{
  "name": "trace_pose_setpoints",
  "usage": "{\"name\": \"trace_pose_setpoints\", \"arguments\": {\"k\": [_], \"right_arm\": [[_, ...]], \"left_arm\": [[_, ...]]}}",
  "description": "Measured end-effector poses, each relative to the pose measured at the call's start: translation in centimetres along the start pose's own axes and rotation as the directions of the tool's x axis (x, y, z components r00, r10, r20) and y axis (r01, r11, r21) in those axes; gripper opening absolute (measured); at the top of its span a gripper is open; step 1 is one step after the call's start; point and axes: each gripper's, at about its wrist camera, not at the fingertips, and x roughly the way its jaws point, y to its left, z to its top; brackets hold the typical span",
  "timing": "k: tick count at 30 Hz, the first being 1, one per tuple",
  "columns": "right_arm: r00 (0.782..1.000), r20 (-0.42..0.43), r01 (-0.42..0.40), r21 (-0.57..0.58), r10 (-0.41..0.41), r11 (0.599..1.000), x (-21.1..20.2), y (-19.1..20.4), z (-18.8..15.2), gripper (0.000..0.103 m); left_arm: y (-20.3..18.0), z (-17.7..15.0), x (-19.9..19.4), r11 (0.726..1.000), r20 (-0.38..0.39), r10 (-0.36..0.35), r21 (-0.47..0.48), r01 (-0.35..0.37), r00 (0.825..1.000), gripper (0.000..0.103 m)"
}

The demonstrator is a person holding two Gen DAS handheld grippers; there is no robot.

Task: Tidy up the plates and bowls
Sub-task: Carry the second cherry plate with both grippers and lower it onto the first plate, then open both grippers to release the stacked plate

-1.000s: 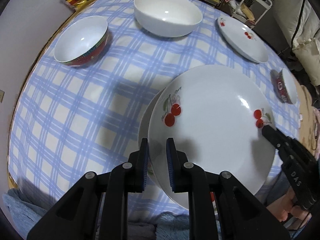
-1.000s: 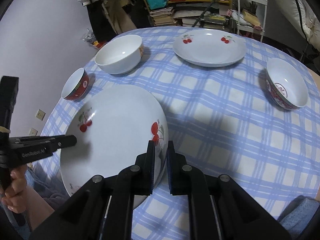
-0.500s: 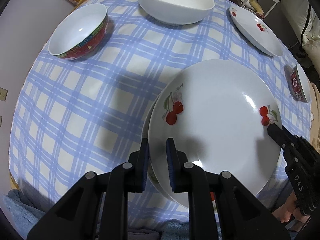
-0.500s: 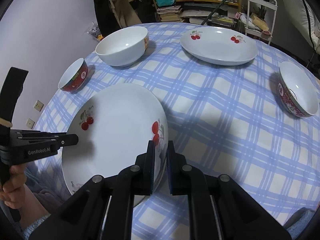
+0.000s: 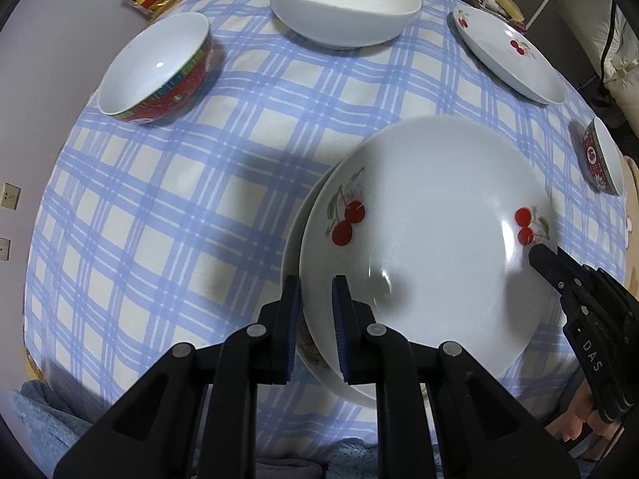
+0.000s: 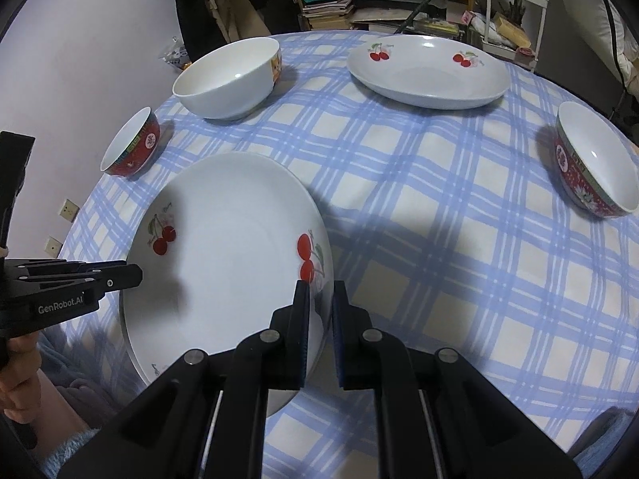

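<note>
A white cherry plate [image 5: 431,239] hangs tilted just above a second plate [image 5: 293,235], whose rim peeks out at its left. My left gripper [image 5: 315,283] is shut on the top plate's near-left rim. My right gripper [image 6: 319,287] is shut on the opposite rim [image 6: 323,263], beside the red cherries. Each gripper shows in the other's view: the right one [image 5: 537,253] at the plate's right edge, the left one [image 6: 133,275] at its left edge. I cannot tell whether the lower plate's rim touches my left finger.
On the blue checked tablecloth [image 5: 159,219] stand a red-patterned bowl [image 5: 155,72], a large white bowl [image 5: 343,4], a third cherry plate [image 6: 427,72] and another red bowl [image 6: 595,159]. Shelves and a white cart [image 6: 515,12] stand beyond the far edge.
Both grippers have sunk a little toward the table with the plate between them. The grips look the same.
</note>
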Motion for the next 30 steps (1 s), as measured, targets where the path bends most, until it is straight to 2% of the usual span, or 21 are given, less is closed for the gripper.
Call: {"name": "trace_pose_setpoints", "arguments": {"k": [3, 6, 9, 18, 26, 28, 30], "right_arm": [[1.000, 0.001, 0.009, -0.003, -0.009, 1.000, 0.0, 0.2, -0.1, 0.012], [1.000, 0.009, 0.018, -0.006, -0.018, 1.000, -0.2, 0.3, -0.2, 0.012], [0.999, 0.000, 0.033, -0.004, -0.033, 0.999, 0.0, 0.2, -0.4, 0.012], [0.999, 0.005, 0.043, 0.015, -0.043, 0.999, -0.5, 0.0, -1.0, 0.013], [0.996, 0.037, 0.076, 0.058, -0.078, 0.995, -2.0, -0.8, -1.1, 0.014], [0.995, 0.047, 0.085, 0.070, -0.088, 0.994, -2.4, -1.1, -1.0, 0.016], [0.993, 0.059, 0.094, 0.085, -0.099, 0.992, -2.9, -1.3, -0.9, 0.029]], "left_arm": [[0.4, -0.2, -0.3, 1.000, 0.008, -0.007, -0.016, 0.007, 1.000, 0.016], [0.6, -0.2, -0.5, 0.999, 0.024, 0.030, -0.026, -0.030, 0.999, 0.016], [0.7, -0.2, -0.3, 0.999, 0.009, 0.009, -0.037, -0.008, 1.000, 0.016], [0.3, -0.3, -0.6, 0.999, 0.024, 0.013, -0.042, -0.012, 1.000, 0.017], [0.9, -1.3, -3.0, 0.998, 0.082, -0.022, -0.061, 0.027, 0.996, 0.018], [0.9, -1.3, -3.5, 0.997, 0.098, -0.037, -0.066, 0.044, 0.995, 0.019], [0.9, -1.2, -4.0, 0.996, 0.116, -0.044, -0.072, 0.052, 0.992, 0.020]]}}
